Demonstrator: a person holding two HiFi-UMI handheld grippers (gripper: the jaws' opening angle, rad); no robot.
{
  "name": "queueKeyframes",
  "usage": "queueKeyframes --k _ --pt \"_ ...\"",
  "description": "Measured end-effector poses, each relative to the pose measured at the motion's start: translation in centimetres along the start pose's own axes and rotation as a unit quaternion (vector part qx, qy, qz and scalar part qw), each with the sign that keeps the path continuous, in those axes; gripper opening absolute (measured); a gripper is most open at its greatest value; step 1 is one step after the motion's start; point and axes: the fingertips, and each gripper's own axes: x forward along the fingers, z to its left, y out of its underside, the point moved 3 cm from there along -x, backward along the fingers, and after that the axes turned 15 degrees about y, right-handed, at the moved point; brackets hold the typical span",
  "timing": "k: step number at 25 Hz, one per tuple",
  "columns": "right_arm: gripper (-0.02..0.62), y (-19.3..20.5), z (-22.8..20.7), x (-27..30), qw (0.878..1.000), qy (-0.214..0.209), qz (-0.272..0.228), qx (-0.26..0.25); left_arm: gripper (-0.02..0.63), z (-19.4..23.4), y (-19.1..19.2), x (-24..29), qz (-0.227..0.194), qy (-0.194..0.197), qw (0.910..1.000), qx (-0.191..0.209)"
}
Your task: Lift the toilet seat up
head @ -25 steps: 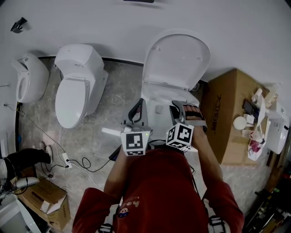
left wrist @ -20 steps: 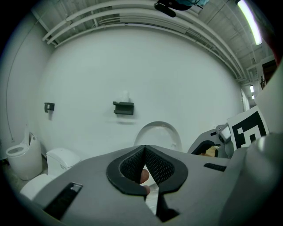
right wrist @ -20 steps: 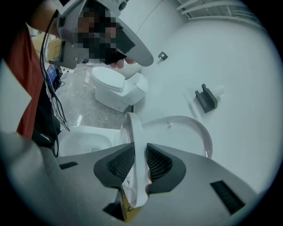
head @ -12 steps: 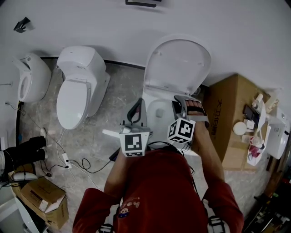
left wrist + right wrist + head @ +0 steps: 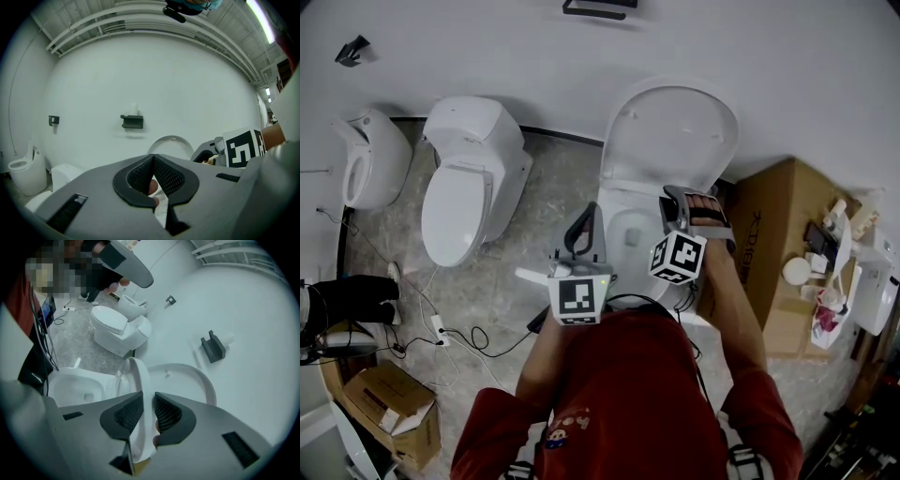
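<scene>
The right gripper (image 5: pixel 148 403) is clamped narrowly on the rim of the toilet seat (image 5: pixel 135 373). The white edge runs between its two ribbed pads and fills the gap. Below the pads the seat's rim is cut off by the gripper's grey body.

In the right gripper view the seat stands steeply at the centre of the frame. The open bowl (image 5: pixel 75 387) is to its left and the raised toilet lid (image 5: pixel 190 380) is behind it on the right, against the wall. How far seat and lid stand apart is hard to judge, white on white.

In the head view the seat itself is hidden behind the right gripper and its marker cube. Only the lid and part of the bowl show, in the middle of the frame.

The left gripper (image 5: pixel 153 157) has its pads meeting at the tips with nothing gripped. A small pinkish shape shows through the hollow beneath them, and I cannot tell what it is. This gripper points at the white wall, where a dark bracket (image 5: pixel 131 121) hangs left of centre.

A second toilet (image 5: pixel 473 178) and a urinal (image 5: pixel 370 159) stand at upper left of the head view, and a cardboard box (image 5: pixel 773 244) sits at right. The person's red shirt (image 5: pixel 628 394) blocks the lower middle, covering the floor in front of the bowl.
</scene>
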Motion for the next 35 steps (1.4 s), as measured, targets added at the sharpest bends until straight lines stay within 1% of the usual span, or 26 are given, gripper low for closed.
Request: queueKeyframes --k 3,7,11,14,17,20,23,30,35 --pt "0.075 0.1 -0.7 0.9 1.000 0.008 -0.002 -0.002 0.009 -0.1 -0.6 0.3 -0.012 -0.003 0.9999 -0.003" --pt "0.072 0.2 -1.5 2.0 1.000 0.012 0.002 -0.008 0.009 -0.2 -1.0 0.4 -0.010 -0.002 0.9999 0.005" --pt "0.069 0.6 -2.4 3.2 1.000 0.022 0.000 -0.015 0.009 -0.4 -1.9 0.7 -0.031 -0.008 0.9995 0.001" --pt "0.069 0.8 -3.1 4.3 1.000 0.021 0.003 -0.019 0.009 -0.4 -2.1 1.0 -0.025 -0.007 0.9996 0.007" --pt "0.066 0.9 -3.7 5.3 0.999 0.021 0.007 -0.029 0.009 -0.4 -2.6 1.2 -0.041 -0.013 0.9990 0.005" --pt "0.066 1.0 -4.3 6.1 0.999 0.023 0.006 -0.033 0.009 -0.5 -2.8 1.4 -0.047 -0.014 0.9987 0.008" --pt "0.066 1.2 -4.7 6.7 0.999 0.026 0.006 -0.038 0.009 -0.6 -3.1 1.6 -0.049 -0.016 0.9987 0.006" --pt "0.063 1.6 -5.3 8.3 0.998 0.039 0.004 -0.045 0.009 -0.8 -3.5 1.9 -0.051 -0.016 0.9984 0.016" --pt "0.063 1.8 -6.0 9.5 0.998 0.042 0.007 -0.042 0.009 -0.6 -3.8 2.0 -0.052 -0.022 0.9983 0.013"
